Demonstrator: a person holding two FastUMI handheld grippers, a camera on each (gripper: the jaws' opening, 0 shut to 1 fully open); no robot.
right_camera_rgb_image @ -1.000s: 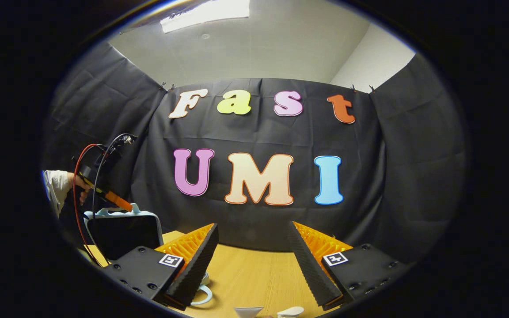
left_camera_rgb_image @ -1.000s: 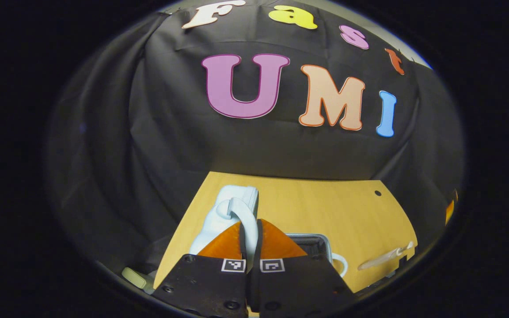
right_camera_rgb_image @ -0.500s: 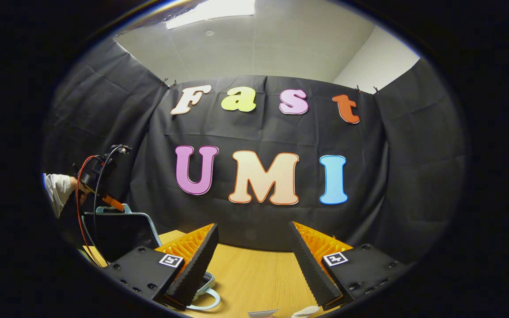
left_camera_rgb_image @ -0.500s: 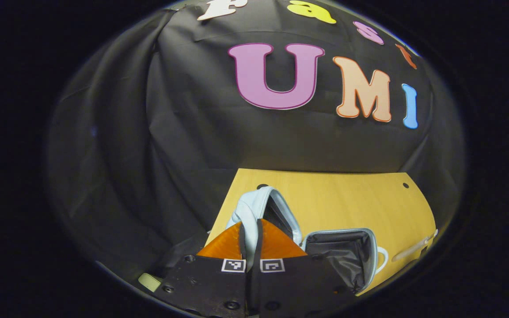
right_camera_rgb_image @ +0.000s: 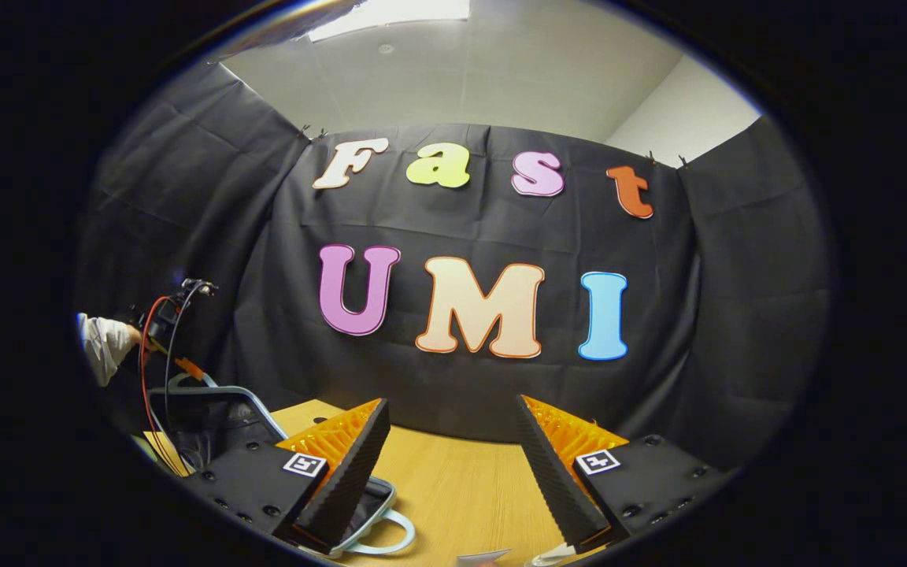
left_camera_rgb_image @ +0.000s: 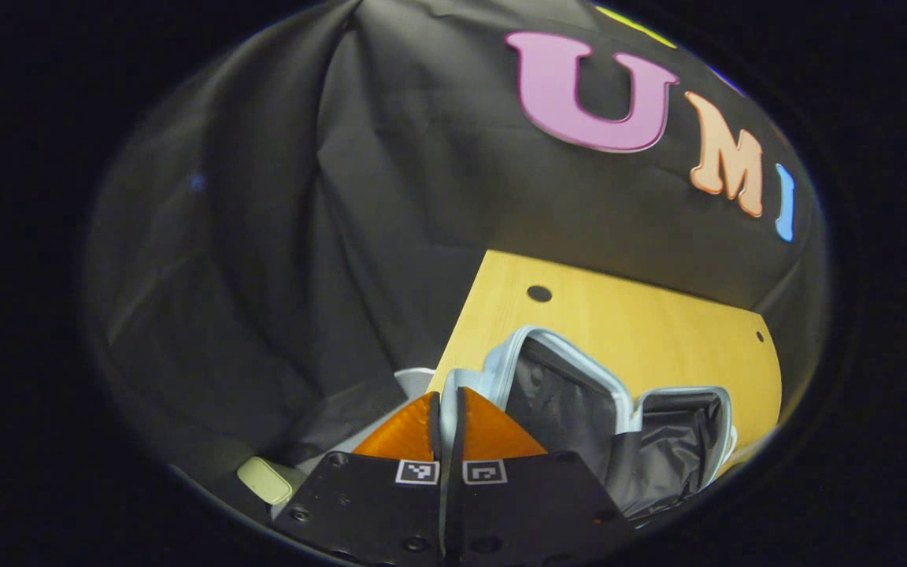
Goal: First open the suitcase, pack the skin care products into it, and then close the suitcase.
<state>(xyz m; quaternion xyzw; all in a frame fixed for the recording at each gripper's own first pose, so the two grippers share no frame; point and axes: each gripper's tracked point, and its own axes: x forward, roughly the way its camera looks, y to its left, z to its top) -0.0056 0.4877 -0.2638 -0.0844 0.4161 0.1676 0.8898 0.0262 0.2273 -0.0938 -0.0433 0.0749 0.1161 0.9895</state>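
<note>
The pale blue suitcase (left_camera_rgb_image: 556,354) lies open on the wooden table (left_camera_rgb_image: 642,315), showing its dark lining. My left gripper (left_camera_rgb_image: 447,398) is shut on the lid's pale handle (left_camera_rgb_image: 449,379), at the table's left edge. In the right gripper view the tilted lid (right_camera_rgb_image: 201,413) is at the far left, with the left gripper (right_camera_rgb_image: 186,367) and a person's hand (right_camera_rgb_image: 107,346) at its top. My right gripper (right_camera_rgb_image: 449,441) hangs open over the table, nothing between its fingers. Tips of white skin care products (right_camera_rgb_image: 485,557) peek in at the bottom edge.
A pale green object (left_camera_rgb_image: 264,479) lies low at the left, off the table. The suitcase base's loop handle (right_camera_rgb_image: 390,537) rests on the table by my right gripper's left finger (right_camera_rgb_image: 347,465). Bare wood stretches toward the back wall.
The left gripper has swung the lid by its handle farther out and down to the left, opening the suitcase wide. The right gripper has barely moved.
</note>
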